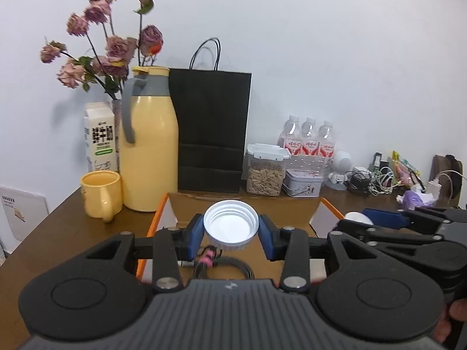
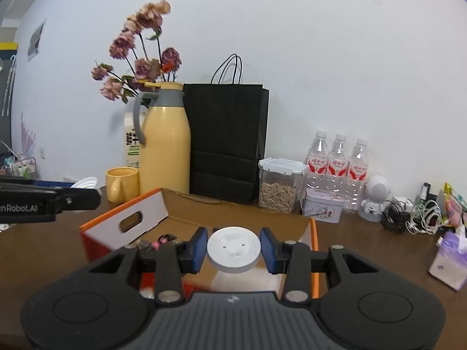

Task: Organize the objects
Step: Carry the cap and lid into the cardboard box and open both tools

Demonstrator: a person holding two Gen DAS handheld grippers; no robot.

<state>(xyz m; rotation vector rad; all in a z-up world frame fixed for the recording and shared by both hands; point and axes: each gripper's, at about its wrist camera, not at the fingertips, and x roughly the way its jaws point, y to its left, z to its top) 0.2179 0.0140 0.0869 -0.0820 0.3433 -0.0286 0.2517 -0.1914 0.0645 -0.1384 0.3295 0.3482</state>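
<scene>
White plastic fills both our tongs: the left tongs (image 1: 231, 230) are clamped on a threaded white cap (image 1: 231, 223), its hollow side up, and the right tongs (image 2: 233, 249) are clamped on a flat white disc (image 2: 233, 249). We hold both above an open cardboard box (image 1: 242, 204) with orange edges on the brown surface (image 1: 58, 233). Inside the box lies a coiled cable (image 1: 216, 262). Behind it stand a yellow jug (image 1: 149, 151), a yellow mug (image 1: 100, 194) and a black paper bag (image 1: 213, 128).

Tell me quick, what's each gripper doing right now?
Left gripper: closed on a white screw lid, open side up.
Right gripper: closed on a white round disc.
</scene>
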